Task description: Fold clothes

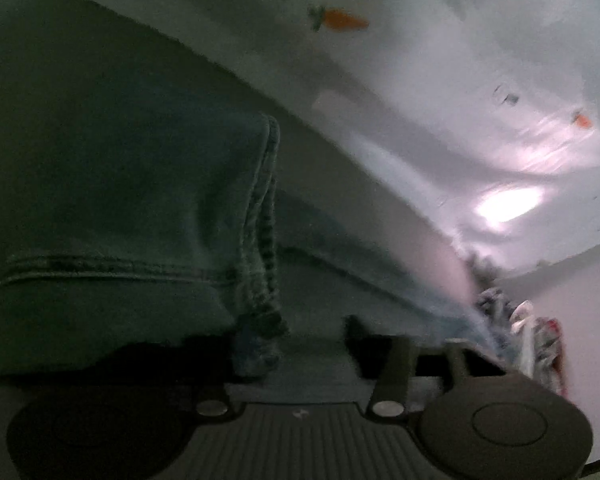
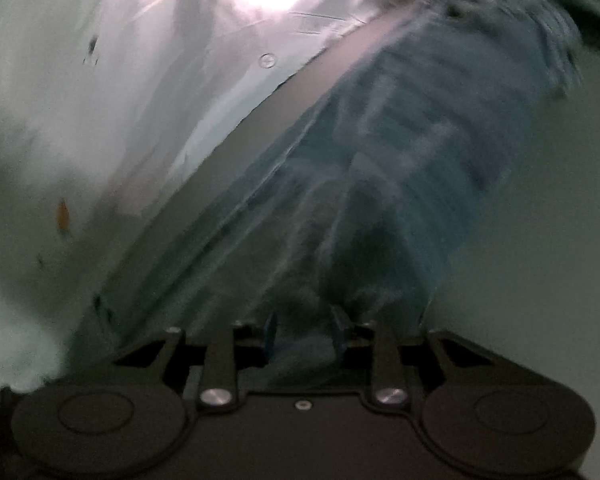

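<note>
No legible txt showing, no labels, brands, nos. or signs reading on the denim jeans (image 1: 140, 208), only carrot prints, no lettering, appearing on the white sheet (image 1: 420, 60), both views blurring

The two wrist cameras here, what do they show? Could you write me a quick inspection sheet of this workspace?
Surface: pale sheet printed with small carrots, wrinkled, with a bright glare patch.
Job's things: blue jeans lying on the sheet, stitched hem toward the left camera; the denim runs away from the right camera.
Clutter: bundle of patterned fabric at the far edge, blurred.
Grippers: left hand-held gripper open over the denim; right hand-held gripper closed on a fold of jeans.
Cables: nothing seen.
Surroundings: plain pale wall; both views blurred.
</note>
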Demonstrator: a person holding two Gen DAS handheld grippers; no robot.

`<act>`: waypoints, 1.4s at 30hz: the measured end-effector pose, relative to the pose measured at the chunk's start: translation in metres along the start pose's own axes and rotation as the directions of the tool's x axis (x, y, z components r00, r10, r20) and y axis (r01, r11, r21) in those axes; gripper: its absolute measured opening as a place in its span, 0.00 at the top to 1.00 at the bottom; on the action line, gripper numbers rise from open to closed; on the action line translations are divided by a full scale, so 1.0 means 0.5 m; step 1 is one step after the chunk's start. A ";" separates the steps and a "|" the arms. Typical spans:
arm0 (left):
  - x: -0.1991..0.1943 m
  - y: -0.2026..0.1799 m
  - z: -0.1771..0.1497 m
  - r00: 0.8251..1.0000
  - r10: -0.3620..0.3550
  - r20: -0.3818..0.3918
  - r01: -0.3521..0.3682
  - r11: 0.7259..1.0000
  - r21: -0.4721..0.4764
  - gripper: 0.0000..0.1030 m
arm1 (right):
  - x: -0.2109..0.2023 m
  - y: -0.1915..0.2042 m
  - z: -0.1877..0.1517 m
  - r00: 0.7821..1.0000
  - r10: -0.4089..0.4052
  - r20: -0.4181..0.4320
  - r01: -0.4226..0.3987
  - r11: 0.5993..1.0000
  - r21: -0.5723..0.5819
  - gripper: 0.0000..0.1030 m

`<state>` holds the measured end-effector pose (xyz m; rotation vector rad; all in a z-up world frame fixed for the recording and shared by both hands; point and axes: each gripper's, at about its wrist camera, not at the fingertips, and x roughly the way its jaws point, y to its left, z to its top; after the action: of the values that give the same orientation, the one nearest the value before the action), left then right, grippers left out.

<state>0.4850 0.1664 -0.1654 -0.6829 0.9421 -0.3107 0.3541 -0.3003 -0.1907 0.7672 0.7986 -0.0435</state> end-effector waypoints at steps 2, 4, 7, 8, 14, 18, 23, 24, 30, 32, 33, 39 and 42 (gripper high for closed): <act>-0.034 0.007 0.006 0.999 -0.033 0.038 0.034 0.999 -0.016 0.21 | -0.002 -0.008 -0.001 0.999 0.041 -0.006 -0.040 0.997 0.064 0.65; -0.066 0.023 0.011 0.996 -0.049 0.075 0.053 0.998 -0.043 0.19 | -0.001 -0.011 -0.003 0.996 0.085 -0.013 -0.083 0.989 0.121 0.64; -0.106 0.053 0.021 0.988 0.038 0.147 -0.027 0.997 -0.077 0.17 | 0.015 -0.002 -0.006 0.977 0.211 -0.022 -0.201 0.954 0.224 0.64; -0.111 0.068 0.025 0.985 0.081 0.155 -0.067 0.993 -0.095 0.17 | 0.028 0.004 -0.008 0.963 0.269 -0.031 -0.251 0.931 0.266 0.64; -0.113 0.151 0.039 0.931 0.347 0.117 -0.326 0.931 -0.166 0.17 | 0.143 0.060 -0.025 0.852 0.507 -0.130 -0.402 0.793 0.458 0.64; -0.099 0.184 0.036 0.911 0.407 0.060 -0.389 0.900 -0.196 0.17 | 0.243 0.130 -0.040 0.819 0.520 -0.244 -0.372 0.804 0.464 0.65; -0.093 0.198 0.028 0.908 0.416 0.040 -0.396 0.887 -0.239 0.16 | 0.367 0.234 -0.064 0.766 0.537 -0.352 -0.367 0.816 0.446 0.65; -0.090 0.197 0.030 0.908 0.419 0.032 -0.400 0.885 -0.237 0.15 | 0.383 0.252 -0.069 0.760 0.532 -0.374 -0.367 0.825 0.429 0.65; -0.079 0.198 0.041 0.913 0.409 -0.004 -0.395 0.880 -0.263 0.06 | 0.443 0.354 -0.089 0.738 0.468 -0.485 -0.389 0.884 0.261 0.65; -0.071 0.194 0.042 0.913 0.409 -0.009 -0.398 0.882 -0.252 0.01 | 0.457 0.384 -0.090 0.735 0.452 -0.506 -0.403 0.891 0.211 0.64; -0.067 0.192 0.043 0.912 0.410 -0.011 -0.399 0.883 -0.246 0.01 | 0.462 0.395 -0.091 0.734 0.444 -0.514 -0.408 0.893 0.189 0.64; -0.063 0.191 0.040 0.909 0.417 0.005 -0.405 0.886 -0.227 0.01 | 0.466 0.465 -0.130 0.681 0.437 -0.587 -0.490 0.868 0.077 0.67; -0.064 0.196 0.041 0.914 0.405 0.012 -0.390 0.887 -0.247 0.01 | 0.439 0.486 -0.137 0.728 0.379 -0.571 -0.485 0.874 -0.037 0.88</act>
<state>0.4796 0.2651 -0.2013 -0.6959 1.0441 0.1935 0.5429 -0.0256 -0.2194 0.7811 1.1296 0.7053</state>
